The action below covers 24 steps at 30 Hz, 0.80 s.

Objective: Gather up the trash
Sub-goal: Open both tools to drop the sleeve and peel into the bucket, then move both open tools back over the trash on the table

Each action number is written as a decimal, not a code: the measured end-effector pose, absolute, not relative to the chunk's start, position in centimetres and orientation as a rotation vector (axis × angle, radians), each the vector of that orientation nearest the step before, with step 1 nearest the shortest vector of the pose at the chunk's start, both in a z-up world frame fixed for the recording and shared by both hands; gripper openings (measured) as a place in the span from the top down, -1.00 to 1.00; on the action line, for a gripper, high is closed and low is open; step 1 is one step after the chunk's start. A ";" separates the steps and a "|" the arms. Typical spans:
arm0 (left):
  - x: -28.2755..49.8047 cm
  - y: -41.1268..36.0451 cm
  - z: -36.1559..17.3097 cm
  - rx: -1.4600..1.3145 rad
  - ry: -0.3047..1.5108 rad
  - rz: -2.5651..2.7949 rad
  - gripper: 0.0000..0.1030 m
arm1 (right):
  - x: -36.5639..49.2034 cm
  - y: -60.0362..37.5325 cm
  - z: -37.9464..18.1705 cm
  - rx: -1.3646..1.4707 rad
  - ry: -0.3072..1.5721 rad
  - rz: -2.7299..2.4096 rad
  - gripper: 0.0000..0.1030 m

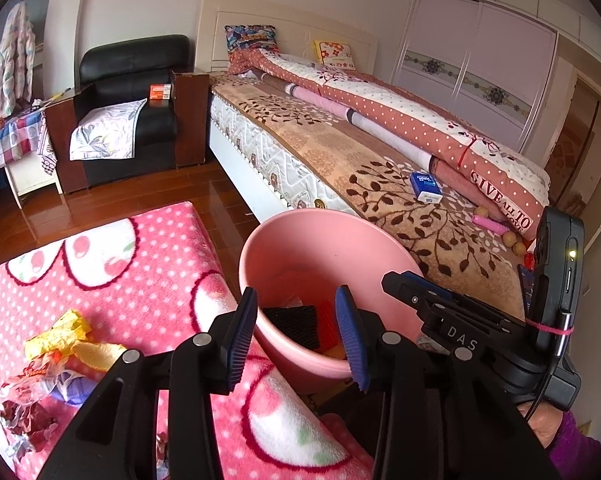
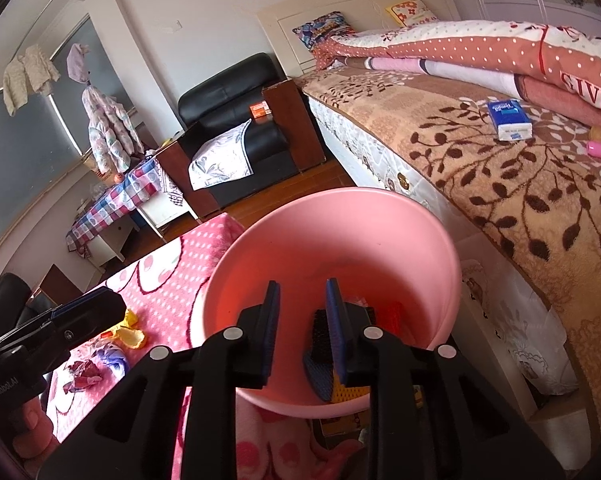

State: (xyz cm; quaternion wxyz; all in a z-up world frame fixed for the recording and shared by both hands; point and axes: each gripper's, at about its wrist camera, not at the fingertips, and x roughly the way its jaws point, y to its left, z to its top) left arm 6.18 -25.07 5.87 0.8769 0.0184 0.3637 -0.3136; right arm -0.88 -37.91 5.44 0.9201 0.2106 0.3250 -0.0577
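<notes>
**Wrappers wait beside the pink bin**

The crumpled wrappers lie on the pink-blanketed counter, left of the pink bin. They look light, crackly and yielding; pinch a raised fold. The left hand-held gripper gapes empty. The right hand-held gripper stands narrower over the bin, probably empty.

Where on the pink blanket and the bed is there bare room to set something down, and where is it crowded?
The pink blanket lies bare between the wrappers and the pink bin, and towards the floor. The bed cover lies bare from the tissue pack to the pillows. It is crowded at the wrappers and beside the quilt.
</notes>
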 end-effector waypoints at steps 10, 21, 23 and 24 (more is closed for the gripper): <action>5.1 -22.1 6.6 0.006 0.738 -0.615 0.22 | -1.7 -35.5 6.7 0.372 0.635 -0.091 0.53; 4.5 -16.0 6.5 -0.046 0.729 -0.500 0.22 | -2.2 -33.2 8.0 0.314 0.610 -0.088 0.53; 4.3 -15.0 6.5 -0.055 0.727 -0.480 0.22 | -2.3 -32.8 8.0 0.308 0.613 -0.086 0.53; 4.2 -14.4 6.5 -0.059 0.725 -0.468 0.22 | -2.3 -32.6 8.0 0.306 0.616 -0.086 0.53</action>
